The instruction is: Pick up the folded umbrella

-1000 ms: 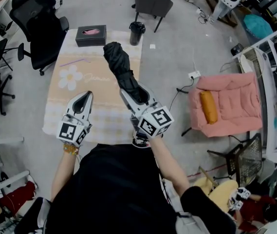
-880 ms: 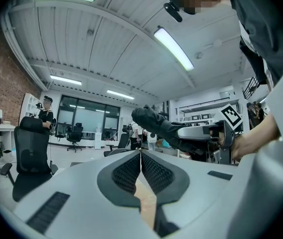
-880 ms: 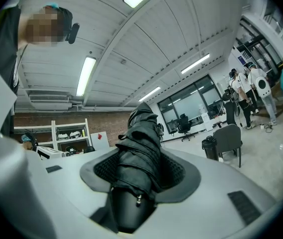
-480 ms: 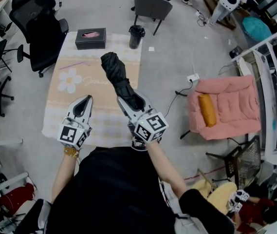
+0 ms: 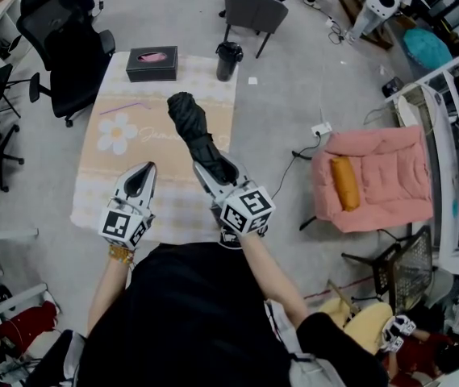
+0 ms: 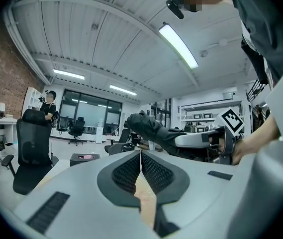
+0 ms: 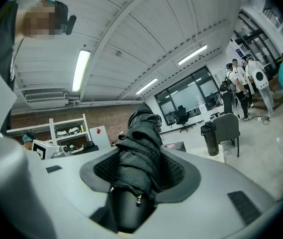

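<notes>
The right gripper is clamped on the folded umbrella, and its own view shows the dark ribbed pads pressing on both sides of the black bundle, with the round handle end sitting back between the jaws toward the camera. From that grip the umbrella sticks out past the fingertips toward the far side of the table, held over the table's right half and clear of the cloth. The left gripper view catches it from the side as a dark shape in the air above the table. The left gripper hangs over the near left part of the table. Its jaws are pressed together with nothing between them, and it is well apart from the umbrella. A white flower print marks the left half of the table. A dark tissue box stands at the table's far edge. A black flask stands at the table's far right corner. A pink armchair with an orange cushion sits on the floor to the right of the table.
</notes>
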`<state>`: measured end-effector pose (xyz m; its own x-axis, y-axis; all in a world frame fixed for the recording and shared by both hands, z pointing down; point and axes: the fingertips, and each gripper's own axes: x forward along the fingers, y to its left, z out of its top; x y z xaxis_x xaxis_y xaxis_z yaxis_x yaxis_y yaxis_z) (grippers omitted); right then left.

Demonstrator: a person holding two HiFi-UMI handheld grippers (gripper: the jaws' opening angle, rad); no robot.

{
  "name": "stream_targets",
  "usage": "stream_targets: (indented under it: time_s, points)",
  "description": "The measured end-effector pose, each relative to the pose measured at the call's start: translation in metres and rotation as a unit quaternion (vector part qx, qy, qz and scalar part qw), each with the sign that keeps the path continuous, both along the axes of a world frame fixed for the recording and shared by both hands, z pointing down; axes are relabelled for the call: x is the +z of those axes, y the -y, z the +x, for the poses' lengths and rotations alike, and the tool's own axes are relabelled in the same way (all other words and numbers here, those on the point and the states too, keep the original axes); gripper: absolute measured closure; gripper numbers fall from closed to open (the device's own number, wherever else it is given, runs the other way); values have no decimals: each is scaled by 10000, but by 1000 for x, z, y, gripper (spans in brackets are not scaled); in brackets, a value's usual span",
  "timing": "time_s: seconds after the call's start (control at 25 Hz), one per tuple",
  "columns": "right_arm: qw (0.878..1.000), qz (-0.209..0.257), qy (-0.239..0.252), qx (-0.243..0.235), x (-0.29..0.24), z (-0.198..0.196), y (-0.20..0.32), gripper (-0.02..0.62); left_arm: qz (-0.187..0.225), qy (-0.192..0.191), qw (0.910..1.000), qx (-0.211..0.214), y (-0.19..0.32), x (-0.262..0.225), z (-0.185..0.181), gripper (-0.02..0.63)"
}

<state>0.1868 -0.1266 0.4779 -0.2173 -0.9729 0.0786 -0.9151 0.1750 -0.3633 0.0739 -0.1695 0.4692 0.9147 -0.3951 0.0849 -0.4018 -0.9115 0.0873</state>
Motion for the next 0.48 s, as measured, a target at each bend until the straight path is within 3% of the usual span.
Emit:
stream_targets:
  time_s: [0.48]
  points:
    - [10000, 29, -57, -30, -1, 10, 0, 387, -47, 14, 10000, -58, 3, 4, -2, 591]
